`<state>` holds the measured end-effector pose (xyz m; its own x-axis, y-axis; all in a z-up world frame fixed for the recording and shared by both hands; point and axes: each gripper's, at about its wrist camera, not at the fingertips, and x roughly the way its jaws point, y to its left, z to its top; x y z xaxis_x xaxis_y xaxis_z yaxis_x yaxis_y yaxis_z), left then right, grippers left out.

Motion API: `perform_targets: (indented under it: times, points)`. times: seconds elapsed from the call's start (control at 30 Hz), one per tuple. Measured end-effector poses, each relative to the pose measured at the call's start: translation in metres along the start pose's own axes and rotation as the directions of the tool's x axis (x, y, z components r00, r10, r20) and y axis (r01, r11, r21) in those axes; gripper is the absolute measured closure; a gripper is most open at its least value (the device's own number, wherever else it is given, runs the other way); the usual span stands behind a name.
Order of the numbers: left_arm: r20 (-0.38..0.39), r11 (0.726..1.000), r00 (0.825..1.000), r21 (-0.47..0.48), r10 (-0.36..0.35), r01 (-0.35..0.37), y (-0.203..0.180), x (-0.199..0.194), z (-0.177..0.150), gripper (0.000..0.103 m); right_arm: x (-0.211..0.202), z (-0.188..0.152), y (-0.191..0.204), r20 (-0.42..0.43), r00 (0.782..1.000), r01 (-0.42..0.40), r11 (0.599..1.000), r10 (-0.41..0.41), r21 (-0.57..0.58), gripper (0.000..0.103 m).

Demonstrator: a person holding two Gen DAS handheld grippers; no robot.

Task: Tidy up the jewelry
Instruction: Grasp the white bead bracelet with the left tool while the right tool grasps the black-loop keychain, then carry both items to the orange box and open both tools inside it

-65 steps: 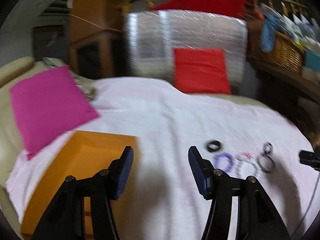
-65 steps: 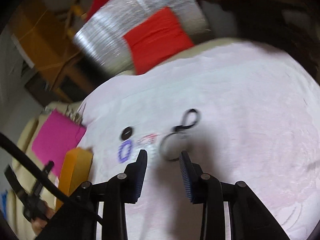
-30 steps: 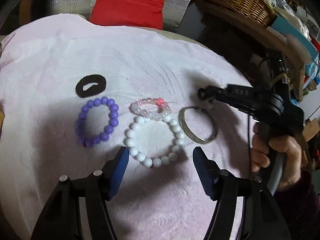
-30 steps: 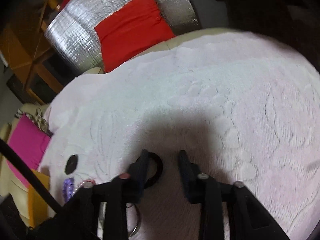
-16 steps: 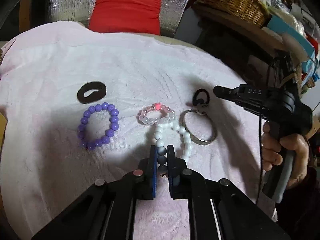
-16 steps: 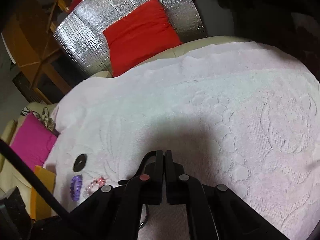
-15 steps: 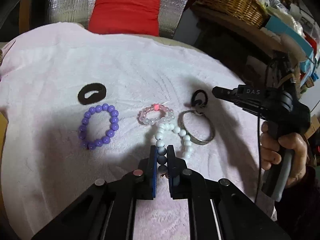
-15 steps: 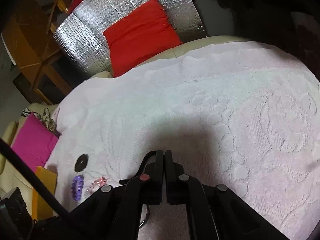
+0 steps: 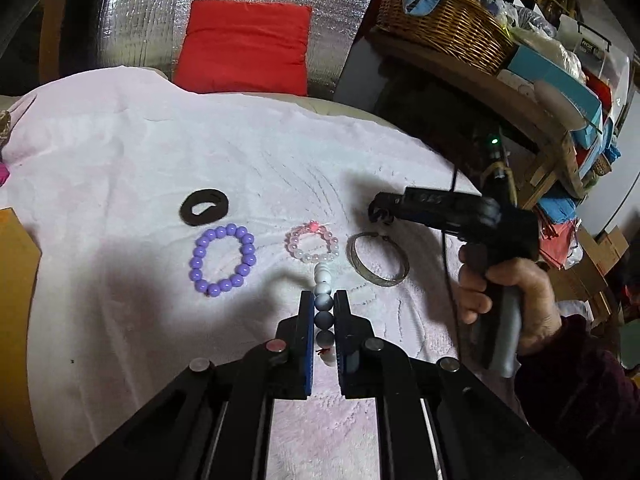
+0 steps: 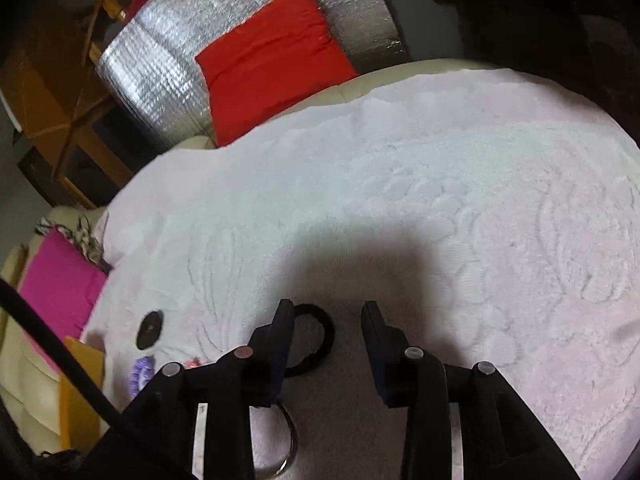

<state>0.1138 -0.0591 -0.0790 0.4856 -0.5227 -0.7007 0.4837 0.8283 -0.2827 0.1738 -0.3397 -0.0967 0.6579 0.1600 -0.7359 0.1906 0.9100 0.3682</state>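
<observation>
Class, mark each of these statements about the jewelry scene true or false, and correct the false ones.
1. The left gripper is shut on the white bead bracelet. True.
2. The purple bead bracelet lies flat on the pink towel. True.
3. The right gripper is clamped on the metal bangle. False: its jaws have just been opening and stand apart, with only part of a thin black hair tie lying between them, not pressed.
4. The red cushion lies on top of the bracelets. False: it leans against the silver padding beyond the towel.
5. The flat black ring lies beyond the purple bead bracelet. True.
</observation>
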Motion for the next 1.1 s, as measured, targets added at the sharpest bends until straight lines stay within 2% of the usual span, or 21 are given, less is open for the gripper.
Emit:
perform_targets:
  times: [0.07, 0.1, 0.3, 0.73, 0.93, 1.1]
  points:
    - [0.001, 1.0, 1.0, -0.006, 0.004, -0.004, 0.003, -0.002, 0.0, 0.093, 0.002, -0.001, 0.008, 0.017, 0.999, 0.042, 0.998, -0.041, -0.049, 0.078]
    - [0.004, 1.0, 1.0, -0.01, 0.005, -0.005, 0.005, -0.004, 0.001, 0.093, 0.003, -0.001, 0.009, 0.015, 0.999, 0.045, 0.997, -0.045, -0.063, 0.096]
    - [0.034, 1.0, 0.999, -0.027, 0.012, -0.011, 0.01, -0.015, 0.003, 0.093, -0.012, -0.002, 0.019, 0.067, 0.997, 0.057, 0.992, -0.049, -0.117, 0.098]
    - [0.116, 0.999, 0.993, -0.046, 0.018, -0.013, 0.011, -0.051, 0.003, 0.093, -0.068, 0.0, 0.023, 0.134, 0.989, -0.058, 0.994, 0.07, -0.092, 0.098]
    - [0.175, 0.998, 0.984, -0.055, 0.022, -0.012, 0.014, -0.075, 0.004, 0.093, -0.089, -0.006, 0.047, 0.155, 0.981, -0.098, 0.986, 0.119, -0.135, 0.098]
    - [0.234, 0.997, 0.971, -0.067, 0.054, -0.039, 0.026, -0.102, 0.0, 0.093, -0.099, -0.015, 0.077, 0.16, 0.971, -0.148, 0.974, 0.176, -0.174, 0.098]
